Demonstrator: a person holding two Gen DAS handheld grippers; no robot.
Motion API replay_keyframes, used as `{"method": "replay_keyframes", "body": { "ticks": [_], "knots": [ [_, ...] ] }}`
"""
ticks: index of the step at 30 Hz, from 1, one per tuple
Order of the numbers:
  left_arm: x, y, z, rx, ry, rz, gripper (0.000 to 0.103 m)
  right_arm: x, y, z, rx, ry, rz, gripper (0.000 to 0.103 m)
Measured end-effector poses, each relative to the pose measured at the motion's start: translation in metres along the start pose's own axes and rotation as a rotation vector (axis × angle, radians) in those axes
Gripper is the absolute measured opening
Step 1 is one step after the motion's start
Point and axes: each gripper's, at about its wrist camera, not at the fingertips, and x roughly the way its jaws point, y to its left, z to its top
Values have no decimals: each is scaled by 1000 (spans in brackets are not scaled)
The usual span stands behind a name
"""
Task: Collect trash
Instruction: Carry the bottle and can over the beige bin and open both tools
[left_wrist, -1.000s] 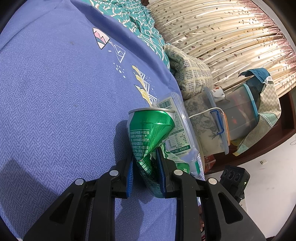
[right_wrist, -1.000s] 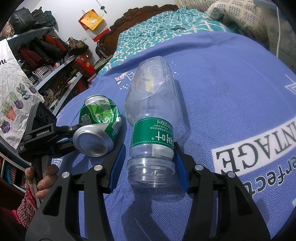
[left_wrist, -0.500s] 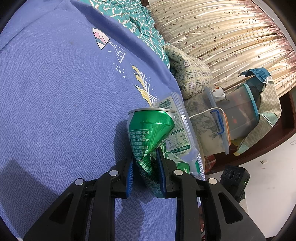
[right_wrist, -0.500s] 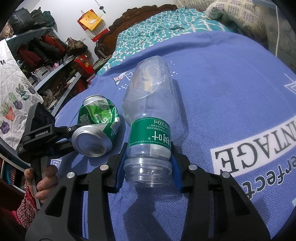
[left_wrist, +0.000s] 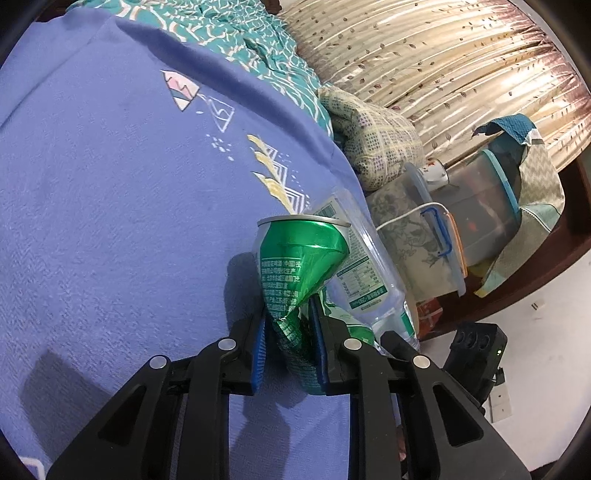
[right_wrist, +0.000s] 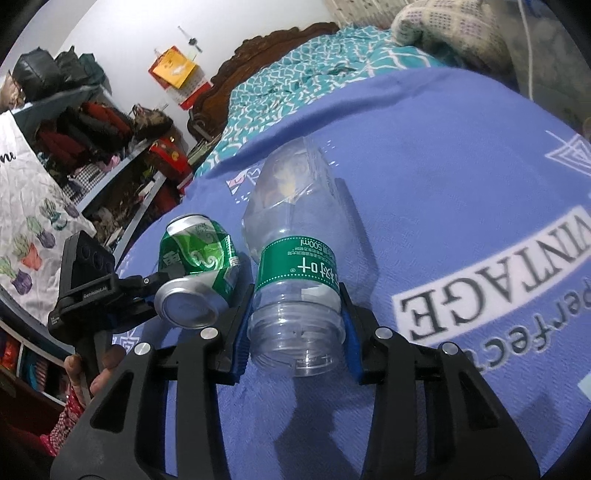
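Observation:
A crushed green can (left_wrist: 295, 273) sits on the blue bedspread (left_wrist: 110, 221). My left gripper (left_wrist: 290, 332) is shut on the can's dented lower part. The can also shows in the right wrist view (right_wrist: 199, 266), with the left gripper (right_wrist: 147, 291) on it. A clear plastic bottle (right_wrist: 295, 258) with a green label lies on the bedspread (right_wrist: 461, 166). My right gripper (right_wrist: 295, 339) is shut on the bottle's base end. The bottle shows behind the can in the left wrist view (left_wrist: 354, 266).
Lidded plastic storage boxes (left_wrist: 461, 236) and a patterned pillow (left_wrist: 373, 147) stand past the bed edge below a curtain (left_wrist: 443, 66). A wooden headboard (right_wrist: 266, 48) and cluttered clothes shelves (right_wrist: 92, 136) lie beyond the bed. The floor (left_wrist: 546, 354) is at the right.
My right gripper has closed from open onto the bottle's base and lifted it slightly. My left gripper stays shut on the can and has hardly moved.

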Motion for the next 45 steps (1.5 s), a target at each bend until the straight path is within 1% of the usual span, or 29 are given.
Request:
{"method": "replay_keyframes", "body": {
  "ticks": [4, 6, 10, 14, 17, 18, 21, 25, 28, 29, 30, 31, 32, 33, 34, 35, 36, 37, 38, 40, 45],
  "knots": [
    [2, -8, 3, -4, 7, -41, 19, -17, -9, 2, 23, -40, -23, 43],
    [9, -19, 6, 21, 21, -49, 19, -26, -16, 3, 38, -60, -39, 43],
    [34, -47, 12, 68, 65, -73, 18, -52, -35, 3, 78, -113, -82, 43],
    [72, -84, 15, 119, 129, -112, 18, -85, -60, 2, 131, -176, -141, 43],
    [109, -121, 17, 177, 186, -132, 18, -113, -85, 0, 175, -227, -187, 43],
    [122, -133, 17, 194, 206, -138, 18, -127, -98, 0, 197, -253, -213, 43],
    [172, -175, 17, 232, 283, -172, 18, -157, -127, 1, 247, -310, -271, 43],
    [233, -234, 12, 311, 358, -194, 17, -200, -173, 3, 330, -391, -373, 43],
    [280, -281, 4, 374, 417, -194, 17, -223, -211, 1, 429, -419, -431, 43],
    [294, -293, 1, 390, 429, -187, 17, -226, -218, 2, 449, -417, -442, 43],
    [309, -304, -2, 406, 438, -176, 18, -227, -229, 6, 476, -412, -455, 43],
    [326, -315, -6, 424, 441, -150, 31, -226, -239, 8, 506, -406, -459, 43],
    [342, -323, -9, 441, 444, -107, 58, -224, -248, 10, 523, -397, -453, 46],
    [354, -327, -12, 455, 437, -58, 63, -217, -256, 15, 536, -376, -444, 50],
    [363, -328, -14, 466, 438, -14, 59, -207, -262, 21, 543, -341, -434, 61],
    [367, -326, -16, 464, 450, -5, 57, -203, -262, 21, 545, -329, -438, 62],
    [364, -320, -16, 450, 461, -11, 56, -201, -260, 22, 537, -335, -436, 62],
    [359, -317, -17, 450, 455, -20, 56, -200, -253, 21, 514, -349, -435, 62],
    [349, -312, -16, 473, 435, -20, 56, -200, -248, 21, 495, -365, -447, 62],
    [332, -308, -14, 526, 395, 10, 56, -201, -232, 17, 455, -403, -465, 62],
    [271, -268, -16, 593, 293, 107, 58, -198, -204, 7, 413, -424, -458, 62]
  ]
}}
